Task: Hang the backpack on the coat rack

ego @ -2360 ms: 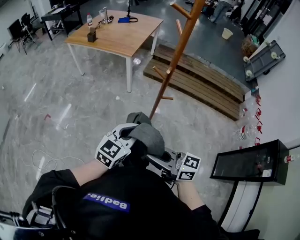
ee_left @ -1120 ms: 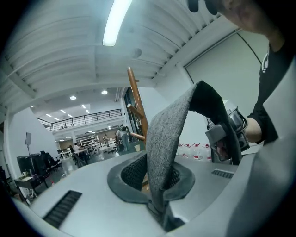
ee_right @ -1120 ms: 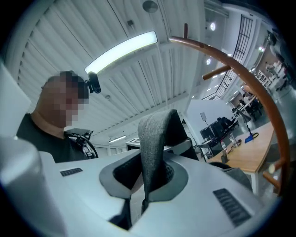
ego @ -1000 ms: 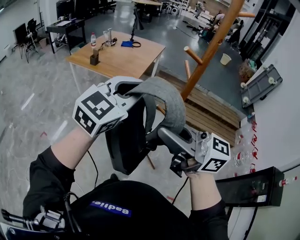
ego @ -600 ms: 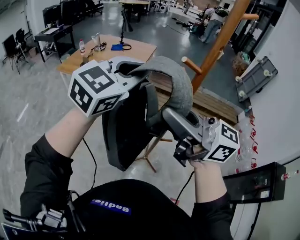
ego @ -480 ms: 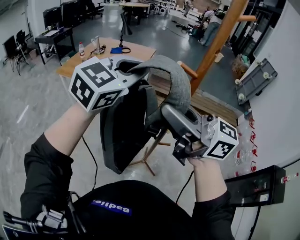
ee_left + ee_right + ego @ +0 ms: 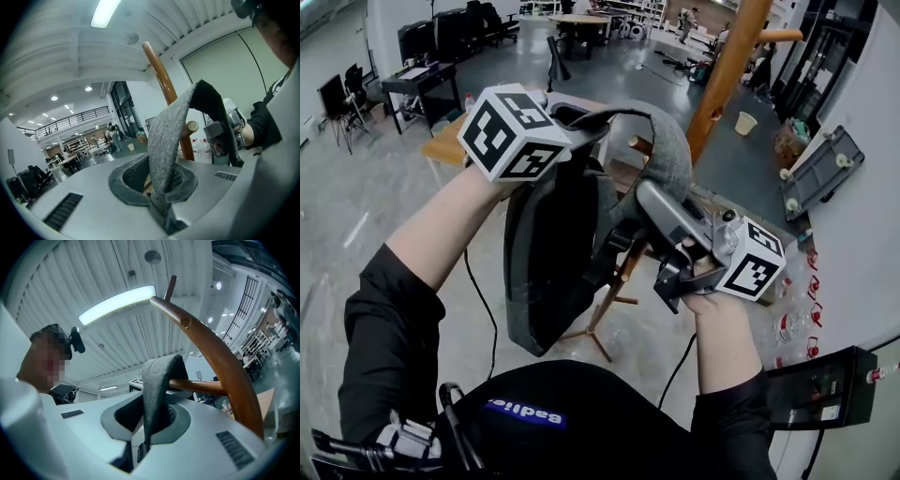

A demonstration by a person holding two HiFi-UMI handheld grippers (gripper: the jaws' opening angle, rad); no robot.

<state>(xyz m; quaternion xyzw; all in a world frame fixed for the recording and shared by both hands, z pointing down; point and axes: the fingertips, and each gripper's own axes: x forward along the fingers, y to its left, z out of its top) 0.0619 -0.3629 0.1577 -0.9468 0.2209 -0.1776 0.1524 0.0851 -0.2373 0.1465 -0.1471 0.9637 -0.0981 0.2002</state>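
A dark grey backpack [image 7: 551,253] hangs in the air from its grey strap [image 7: 667,155], which arches between my two grippers. My left gripper [image 7: 598,120] is shut on the strap's left end, and my right gripper [image 7: 643,195] is shut on its right end. The wooden coat rack pole [image 7: 727,66] rises just behind the strap, with a peg [image 7: 638,143] close under the loop. In the left gripper view the strap [image 7: 169,136] runs up from the left gripper [image 7: 159,206] past the pole [image 7: 161,75]. In the right gripper view the strap [image 7: 157,390] stands in front of a peg [image 7: 197,385].
The rack's feet [image 7: 598,337] stand on the grey floor below the bag. A wooden table [image 7: 448,147] lies behind my left arm. A black case [image 7: 825,386] and bottles [image 7: 787,328] sit by the right wall. A cable [image 7: 478,300] trails across the floor.
Both grippers have lifted the backpack higher and carried it toward the coat rack. The strap loop now sits close to the pole and a peg.
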